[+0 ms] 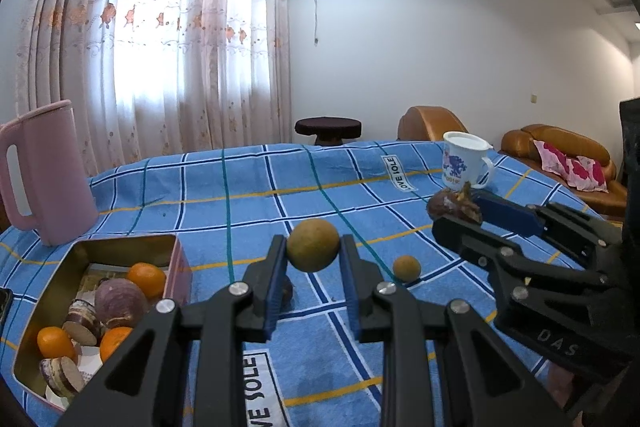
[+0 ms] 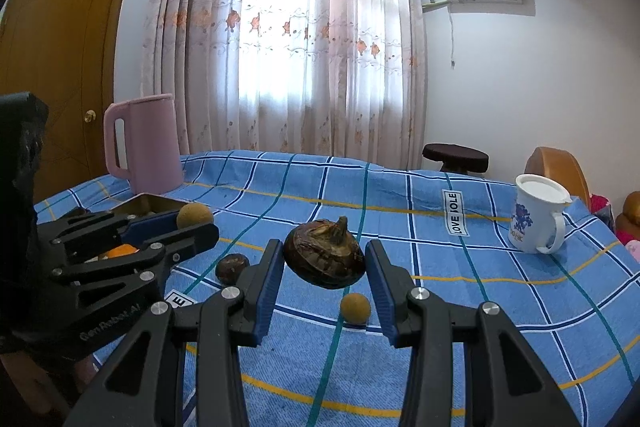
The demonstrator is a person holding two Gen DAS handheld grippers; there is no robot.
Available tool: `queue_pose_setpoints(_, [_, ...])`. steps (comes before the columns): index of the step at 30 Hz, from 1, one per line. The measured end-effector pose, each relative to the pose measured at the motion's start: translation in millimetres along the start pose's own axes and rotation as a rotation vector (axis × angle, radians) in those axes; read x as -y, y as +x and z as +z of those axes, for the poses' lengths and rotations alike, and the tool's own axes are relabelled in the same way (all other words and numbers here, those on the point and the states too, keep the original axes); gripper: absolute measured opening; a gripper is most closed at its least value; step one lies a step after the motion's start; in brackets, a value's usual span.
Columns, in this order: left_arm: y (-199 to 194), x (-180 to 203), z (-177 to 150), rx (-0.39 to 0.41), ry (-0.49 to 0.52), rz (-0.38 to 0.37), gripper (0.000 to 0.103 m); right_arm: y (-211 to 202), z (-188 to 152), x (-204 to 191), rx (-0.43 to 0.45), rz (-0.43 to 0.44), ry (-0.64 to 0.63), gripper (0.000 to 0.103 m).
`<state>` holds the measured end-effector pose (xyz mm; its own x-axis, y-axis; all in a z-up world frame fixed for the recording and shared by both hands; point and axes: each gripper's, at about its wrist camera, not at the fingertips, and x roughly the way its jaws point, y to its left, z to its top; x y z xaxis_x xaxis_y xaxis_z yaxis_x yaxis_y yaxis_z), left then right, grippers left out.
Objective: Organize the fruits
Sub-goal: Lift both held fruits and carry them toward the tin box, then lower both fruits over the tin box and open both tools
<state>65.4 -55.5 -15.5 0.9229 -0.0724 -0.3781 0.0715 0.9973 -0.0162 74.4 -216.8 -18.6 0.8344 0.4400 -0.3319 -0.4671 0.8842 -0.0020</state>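
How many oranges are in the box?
3 that I can see, all in the box. One orange sits at the back, one at the left, and one in the middle. The left tool hides part of the box, so there may be more.

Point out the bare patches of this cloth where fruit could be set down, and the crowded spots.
Free: the blue checked cloth between the pink jug and the white mug. Crowded: the tin, full of fruit, and the near strip by the small tan fruit and dark fruit.
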Motion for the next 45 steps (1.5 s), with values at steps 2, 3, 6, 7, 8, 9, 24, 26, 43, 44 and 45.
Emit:
queue_pose_setpoints(2, [-1,-4,0,0.0,-0.007,-0.001,0.027,2,1,-3,-0.007,0.008,-0.007,0.044])
queue_pose_setpoints(3, [-1,-5,-1,-0.001,-0.01,0.001,0.027,2,1,-4,-0.009,0.012,-0.007,0.044])
queue_pose_setpoints(6, [-4,-14,-2,-0.004,-0.023,0.008,0.027,5,3,-12,-0.019,0.037,-0.006,0.044])
queue_pose_setpoints(7, [-5,-17,-2,-0.008,-0.028,0.012,0.027,6,5,-16,-0.02,0.044,-0.011,0.044])
queue_pose_setpoints(8, [-5,-21,-2,-0.013,-0.032,0.016,0.027,7,8,-20,-0.019,0.054,-0.016,0.044])
queue_pose_setpoints(9, [-7,-25,-3,-0.017,-0.041,0.021,0.027,7,10,-23,-0.02,0.063,-0.018,0.044])
queue_pose_setpoints(24, [-35,-101,-9,-0.04,-0.115,0.125,0.027,42,42,-106,-0.055,0.268,-0.072,0.044])
queue_pose_setpoints(26, [-37,-111,-11,-0.047,-0.126,0.139,0.027,46,44,-114,-0.062,0.284,-0.081,0.044])
queue_pose_setpoints(43, [-45,-184,-32,-0.113,-0.231,0.253,0.027,81,26,-191,-0.198,0.413,-0.183,0.044])
queue_pose_setpoints(44, [-45,-185,-33,-0.116,-0.237,0.256,0.028,83,24,-193,-0.213,0.42,-0.187,0.044])
queue_pose_setpoints(45, [-46,-187,-34,-0.117,-0.243,0.259,0.028,85,21,-194,-0.222,0.422,-0.192,0.044])
